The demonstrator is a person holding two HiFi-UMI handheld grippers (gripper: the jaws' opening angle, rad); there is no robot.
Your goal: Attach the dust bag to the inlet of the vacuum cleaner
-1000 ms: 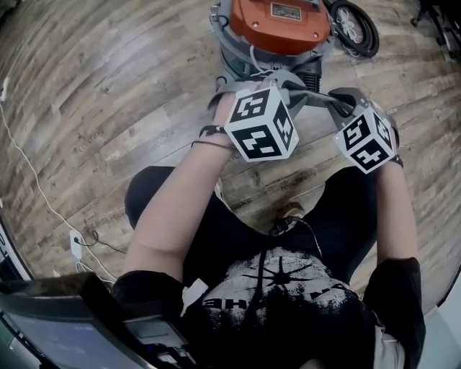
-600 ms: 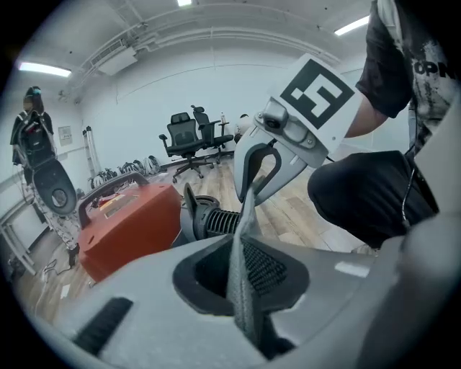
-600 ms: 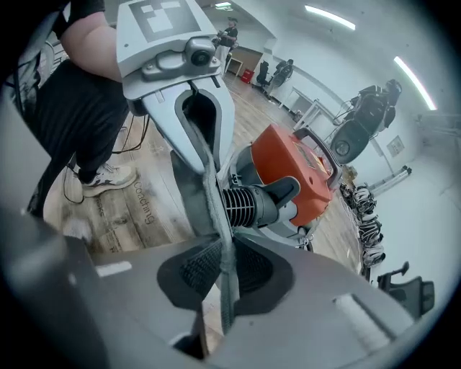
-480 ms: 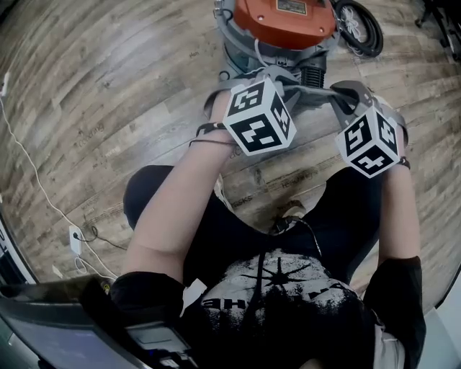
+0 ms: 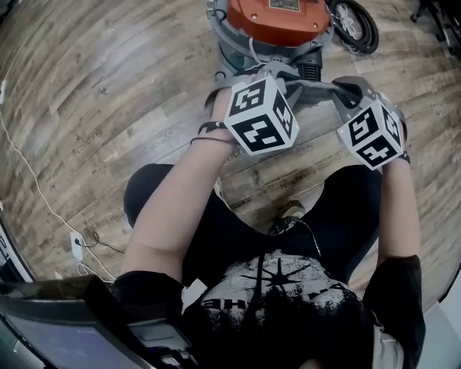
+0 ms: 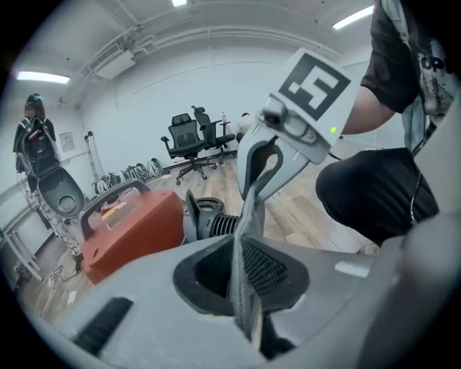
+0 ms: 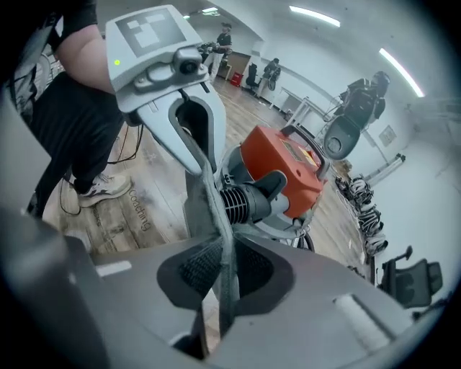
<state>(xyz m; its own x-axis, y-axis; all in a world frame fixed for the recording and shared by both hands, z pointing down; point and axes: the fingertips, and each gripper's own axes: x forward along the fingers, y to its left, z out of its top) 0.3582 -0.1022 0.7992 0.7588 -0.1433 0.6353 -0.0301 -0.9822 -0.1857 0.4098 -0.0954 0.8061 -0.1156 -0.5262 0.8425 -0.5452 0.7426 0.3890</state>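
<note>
Since the dust bag [image 7: 204, 189] looks light, limp and prone to sag, the left gripper [image 6: 240, 251] and right gripper [image 7: 220, 251] each clamp its thin edge at lower frame centre.

The vacuum cleaner [image 5: 277, 18] is orange over grey, the dust bag [image 7: 205, 189] grey, the floor [image 5: 94, 94] brown wood-grain.

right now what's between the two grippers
The grey dust bag, pinched edge-on by the left gripper and right gripper, spans the gap; both gripper views show it.
</note>
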